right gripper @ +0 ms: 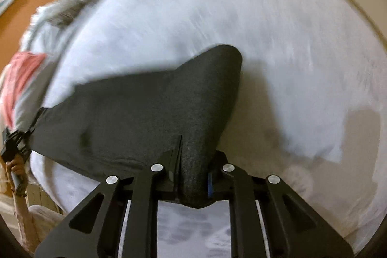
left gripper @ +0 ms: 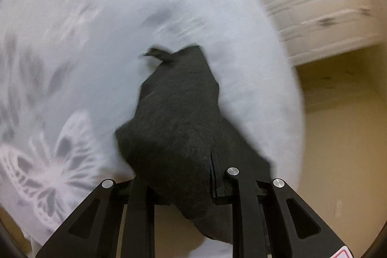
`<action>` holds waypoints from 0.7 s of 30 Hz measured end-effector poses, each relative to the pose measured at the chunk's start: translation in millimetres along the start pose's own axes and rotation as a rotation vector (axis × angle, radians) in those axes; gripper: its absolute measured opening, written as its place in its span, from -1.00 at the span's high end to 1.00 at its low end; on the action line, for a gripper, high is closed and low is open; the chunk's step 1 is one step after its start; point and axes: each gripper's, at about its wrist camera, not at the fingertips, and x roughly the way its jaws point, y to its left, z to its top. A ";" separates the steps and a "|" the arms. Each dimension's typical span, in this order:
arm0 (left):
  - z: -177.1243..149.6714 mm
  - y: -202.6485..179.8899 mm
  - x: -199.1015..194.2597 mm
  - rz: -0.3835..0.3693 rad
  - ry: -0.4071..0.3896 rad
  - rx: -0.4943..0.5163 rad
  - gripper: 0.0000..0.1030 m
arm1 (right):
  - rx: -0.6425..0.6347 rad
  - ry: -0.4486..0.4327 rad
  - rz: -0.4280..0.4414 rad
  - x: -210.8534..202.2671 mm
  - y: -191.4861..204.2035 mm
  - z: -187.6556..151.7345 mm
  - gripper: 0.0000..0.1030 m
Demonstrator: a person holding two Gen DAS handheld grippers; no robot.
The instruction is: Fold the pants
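Observation:
The dark grey pants (left gripper: 179, 113) hang in a bunched length over a pale bed sheet (left gripper: 84, 52). In the left wrist view my left gripper (left gripper: 193, 178) is shut on one end of the fabric, which spills down between its fingers. In the right wrist view my right gripper (right gripper: 193, 175) is shut on another part of the pants (right gripper: 135, 113). From there the cloth stretches taut to the left, where the left gripper (right gripper: 29, 132) and the hand (right gripper: 17, 166) holding it show at the frame edge. Both views are motion-blurred.
The bed sheet carries a white butterfly print (left gripper: 48, 166) near the left gripper. A pale wood cabinet (left gripper: 314, 4) and beige floor (left gripper: 338, 137) lie to the right of the bed. A red and grey cloth (right gripper: 21, 79) and a grey furry item (right gripper: 65, 9) lie at the bed's left edge.

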 end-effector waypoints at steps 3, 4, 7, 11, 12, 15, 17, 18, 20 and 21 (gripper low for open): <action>-1.0 14.0 7.5 -0.013 0.021 -0.068 0.67 | -0.022 -0.047 -0.035 -10.7 9.8 -0.5 0.64; -0.4 10.5 4.1 -0.020 0.015 -0.056 0.66 | -0.007 -0.071 -0.062 -17.1 9.9 -1.0 0.55; -3.8 1.5 -1.2 -0.004 -0.007 -0.022 0.65 | -0.074 -0.246 -0.232 -49.4 33.0 -3.0 0.48; -6.6 -7.2 1.6 0.049 -0.026 0.009 0.64 | -0.297 -0.316 -0.051 -53.1 111.0 -13.3 -0.68; -2.2 -8.5 5.8 0.055 -0.029 0.013 0.64 | -0.334 -0.280 -0.016 -43.1 126.8 -16.0 -0.65; -2.7 -13.0 6.5 0.057 -0.041 0.022 0.64 | -0.463 -0.184 0.002 0.9 179.5 -26.7 -0.38; -3.8 -15.4 4.6 0.067 -0.045 0.048 0.64 | -0.520 -0.148 -0.018 26.4 198.7 -28.9 -0.30; -3.8 -16.5 5.8 0.072 -0.044 0.060 0.64 | -0.536 -0.118 -0.028 42.6 205.4 -28.5 -0.10; -1.9 -16.0 5.8 0.073 -0.039 0.081 0.64 | -0.509 -0.091 -0.007 57.4 207.2 -24.4 0.45; -1.4 -15.6 6.5 0.070 -0.032 0.090 0.64 | -0.493 -0.097 -0.017 52.1 208.8 -22.0 0.82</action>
